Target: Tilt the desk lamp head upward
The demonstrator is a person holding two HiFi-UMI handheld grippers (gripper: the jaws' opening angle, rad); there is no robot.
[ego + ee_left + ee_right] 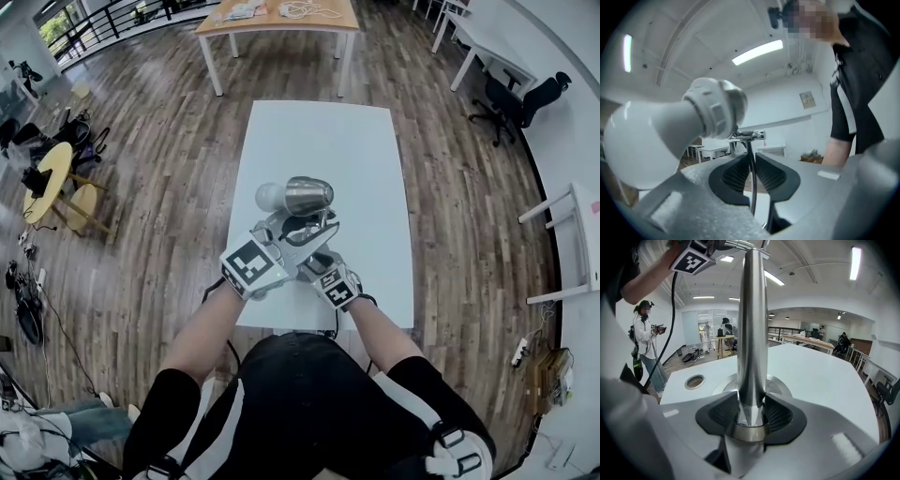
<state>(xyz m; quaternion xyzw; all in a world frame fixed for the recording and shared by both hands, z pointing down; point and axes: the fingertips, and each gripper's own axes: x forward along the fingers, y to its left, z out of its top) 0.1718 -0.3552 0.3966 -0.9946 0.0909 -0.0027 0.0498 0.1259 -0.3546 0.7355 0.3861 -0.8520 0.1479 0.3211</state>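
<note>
Right gripper (751,416) angled down, clamping lamp pole (752,324), left gripper (752,165) level, pinching thin rod (749,150)

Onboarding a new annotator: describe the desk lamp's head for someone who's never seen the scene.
A white table stands on the wood floor; at its near end the right gripper clamps a desk lamp's upright pole. The lamp head tops that pole: a shiny silver cone lying sideways, a white bulb poking out its left end. The pole below is a bare tube.
</note>
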